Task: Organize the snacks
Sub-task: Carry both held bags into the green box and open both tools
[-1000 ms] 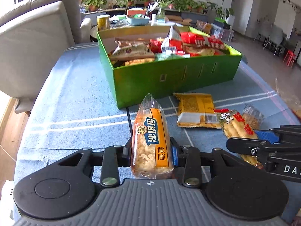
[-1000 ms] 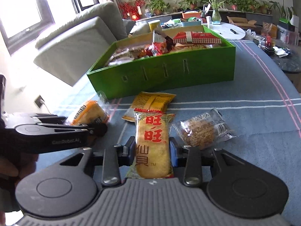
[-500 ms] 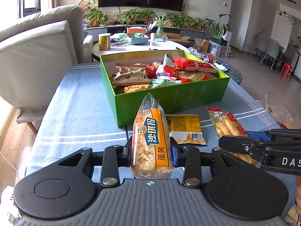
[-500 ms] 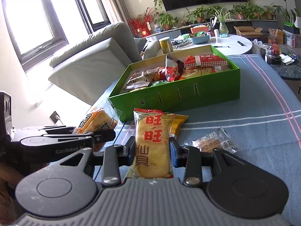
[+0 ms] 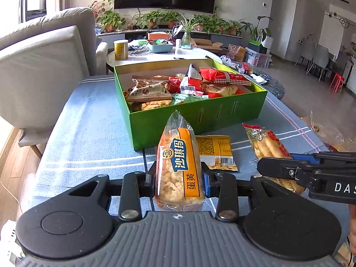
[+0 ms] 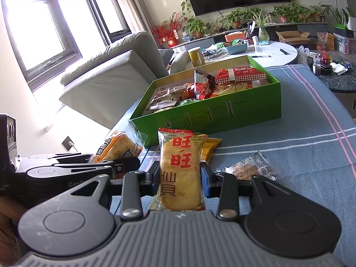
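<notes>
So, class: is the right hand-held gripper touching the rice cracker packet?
Touching. The right wrist view shows the right hand-held gripper with both pads pressed against the rice cracker packet.

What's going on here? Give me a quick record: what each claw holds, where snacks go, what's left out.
left gripper: shut on orange-striped cake pack
right gripper: shut on rice cracker pack
destination: green box, open, already holding many snacks
left on tablecloth: yellow packet, clear-wrapped brown bar

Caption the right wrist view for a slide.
Right gripper clamps a rice cracker packet before the green snack box on a blue tablecloth.
</notes>
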`<state>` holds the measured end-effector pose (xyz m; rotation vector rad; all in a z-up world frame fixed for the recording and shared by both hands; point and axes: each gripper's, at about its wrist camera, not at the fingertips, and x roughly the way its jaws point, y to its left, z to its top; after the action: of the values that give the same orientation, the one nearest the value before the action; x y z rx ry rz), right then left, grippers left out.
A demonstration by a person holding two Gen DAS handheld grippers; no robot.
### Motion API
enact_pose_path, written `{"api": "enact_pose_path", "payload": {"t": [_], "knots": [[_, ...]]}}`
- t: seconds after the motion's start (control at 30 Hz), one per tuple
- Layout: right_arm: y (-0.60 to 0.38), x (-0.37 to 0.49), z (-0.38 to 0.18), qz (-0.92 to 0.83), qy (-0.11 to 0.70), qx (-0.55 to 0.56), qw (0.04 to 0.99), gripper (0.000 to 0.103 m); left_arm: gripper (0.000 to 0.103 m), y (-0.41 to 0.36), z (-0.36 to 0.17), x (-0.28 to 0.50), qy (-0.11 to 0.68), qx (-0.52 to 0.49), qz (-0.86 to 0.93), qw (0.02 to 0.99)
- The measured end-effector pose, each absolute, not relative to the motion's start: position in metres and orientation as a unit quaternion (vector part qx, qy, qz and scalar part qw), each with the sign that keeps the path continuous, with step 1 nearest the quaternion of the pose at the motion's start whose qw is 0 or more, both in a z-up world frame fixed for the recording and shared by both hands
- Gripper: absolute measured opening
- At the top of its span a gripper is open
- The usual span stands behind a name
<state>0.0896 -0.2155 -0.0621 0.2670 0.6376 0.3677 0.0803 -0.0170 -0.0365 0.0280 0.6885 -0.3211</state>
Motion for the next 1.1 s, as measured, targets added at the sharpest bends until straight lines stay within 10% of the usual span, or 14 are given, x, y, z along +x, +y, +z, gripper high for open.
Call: {"api": "enact_pose_path", "payload": {"t": [1.1], "knots": [[-0.242,0.176,-0.021,0.141,0.272,0.142,0.941,0.045,0.034,-0.053,0.005,0.178,0.306,0.011,-0.134,0.943]]}}
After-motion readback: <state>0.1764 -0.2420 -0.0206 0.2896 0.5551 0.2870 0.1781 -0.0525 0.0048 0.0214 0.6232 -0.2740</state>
